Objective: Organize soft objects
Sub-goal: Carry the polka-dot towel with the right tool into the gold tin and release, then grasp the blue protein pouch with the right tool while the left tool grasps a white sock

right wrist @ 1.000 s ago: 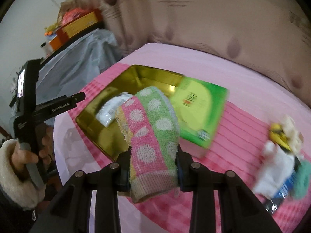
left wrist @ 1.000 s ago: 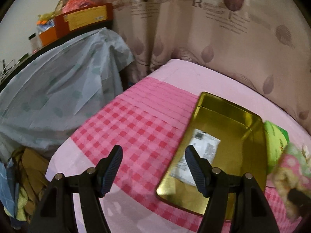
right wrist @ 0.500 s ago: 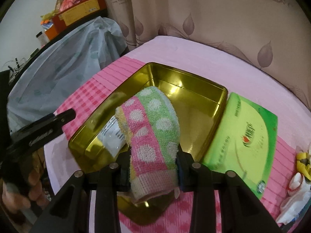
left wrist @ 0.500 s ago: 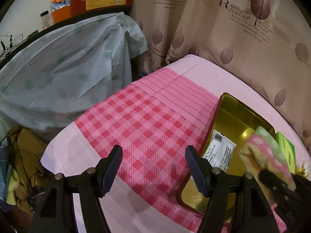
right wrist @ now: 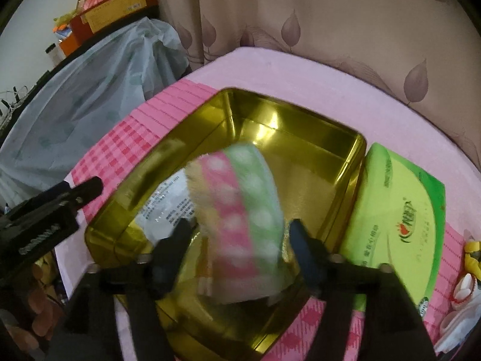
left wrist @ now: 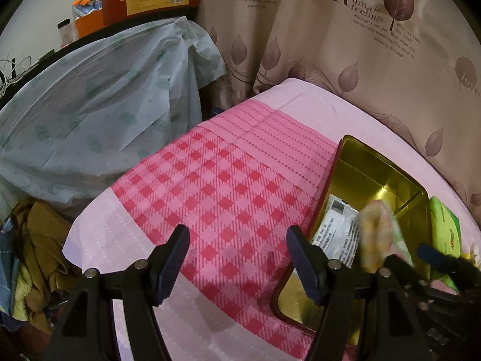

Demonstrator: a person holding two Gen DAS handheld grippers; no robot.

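A folded pink, green and yellow dotted towel (right wrist: 243, 219) is blurred and drops between the spread fingers of my right gripper (right wrist: 240, 237) into the gold tin (right wrist: 303, 138). The right jaws stand open around it, above the tin. A white packet (right wrist: 163, 207) lies in the tin's left end. In the left wrist view the towel (left wrist: 380, 228) hangs over the tin (left wrist: 381, 165) with the packet (left wrist: 333, 228) beside it. My left gripper (left wrist: 237, 252) is open and empty over the pink checked cloth (left wrist: 216, 186), left of the tin.
A green tissue pack (right wrist: 396, 210) lies right of the tin. A small plush toy (right wrist: 466, 285) sits at the far right. A blue-grey plastic cover (left wrist: 90, 105) drapes furniture to the left, with boxes on top. A leaf-print curtain (left wrist: 360, 45) hangs behind.
My right gripper moved forward over the tin and its jaws opened, letting go of the towel. My left gripper drifted left, away from the tin.
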